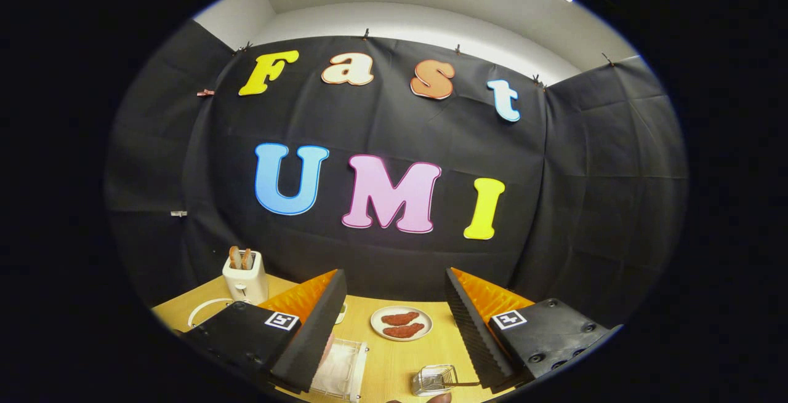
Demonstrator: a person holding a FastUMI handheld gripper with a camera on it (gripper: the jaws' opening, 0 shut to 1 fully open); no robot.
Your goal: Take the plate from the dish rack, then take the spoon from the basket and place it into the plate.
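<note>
Below and just inside the left finger stood the clear dish rack [340, 367], a pale plate apparently in it; the wire basket [434, 379] sat nearer the right finger. Gripper [394, 329] hung released, holding nothing.

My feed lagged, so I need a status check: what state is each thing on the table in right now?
claw: open, holding nothing
toaster: upright, two slices sticking up
plate: flat on table, two reddish food pieces on it
dish rack: on table, contents unclear
basket: on table, handle poking out
</note>
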